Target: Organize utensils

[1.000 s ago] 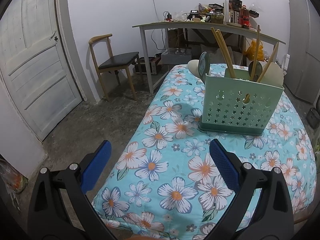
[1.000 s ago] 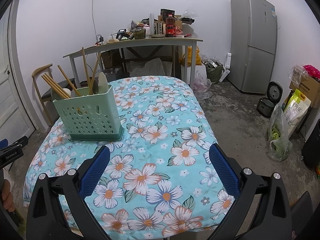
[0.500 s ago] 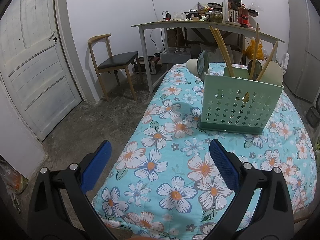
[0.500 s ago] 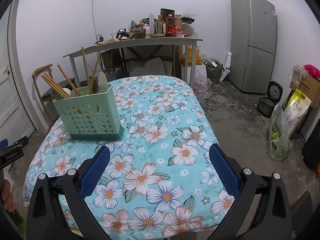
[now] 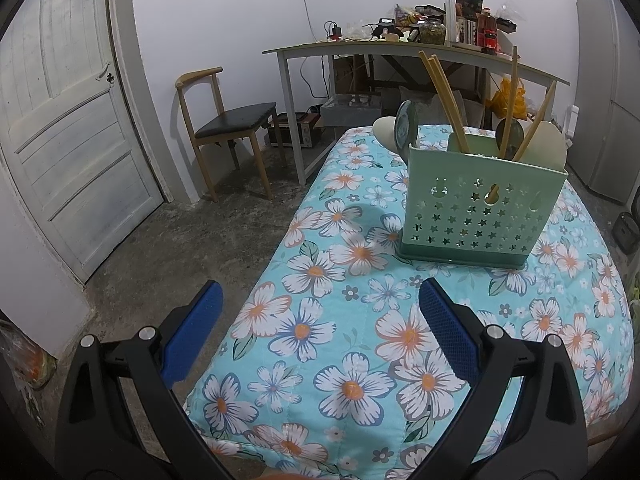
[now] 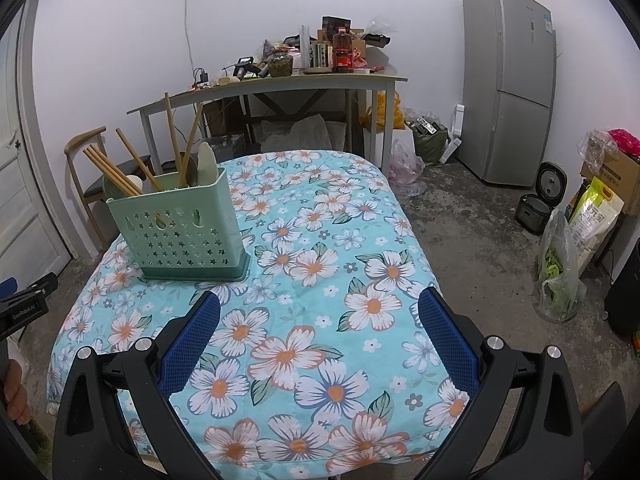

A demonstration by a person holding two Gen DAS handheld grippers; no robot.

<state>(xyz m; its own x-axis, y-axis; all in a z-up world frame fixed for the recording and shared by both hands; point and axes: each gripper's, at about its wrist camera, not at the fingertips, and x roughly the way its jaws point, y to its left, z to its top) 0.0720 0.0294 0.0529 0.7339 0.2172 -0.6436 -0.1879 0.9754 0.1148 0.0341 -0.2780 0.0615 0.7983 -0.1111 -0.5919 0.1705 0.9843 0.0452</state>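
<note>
A green perforated utensil holder (image 5: 480, 208) stands upright on the floral tablecloth (image 5: 360, 340). It holds wooden chopsticks (image 5: 442, 98), wooden-handled spoons and a pale spatula (image 5: 548, 148). It also shows in the right wrist view (image 6: 184, 228), left of centre, with chopsticks (image 6: 116, 172) leaning left. My left gripper (image 5: 318, 328) is open and empty over the table's near left edge, short of the holder. My right gripper (image 6: 318, 332) is open and empty above the cloth, in front and right of the holder.
A wooden chair (image 5: 228, 124) and a white door (image 5: 68, 128) stand left of the table. A cluttered desk (image 6: 280, 84) is behind it. A grey fridge (image 6: 508, 84), rice cookers (image 6: 540, 200) and bags (image 6: 560, 276) are on the floor at right.
</note>
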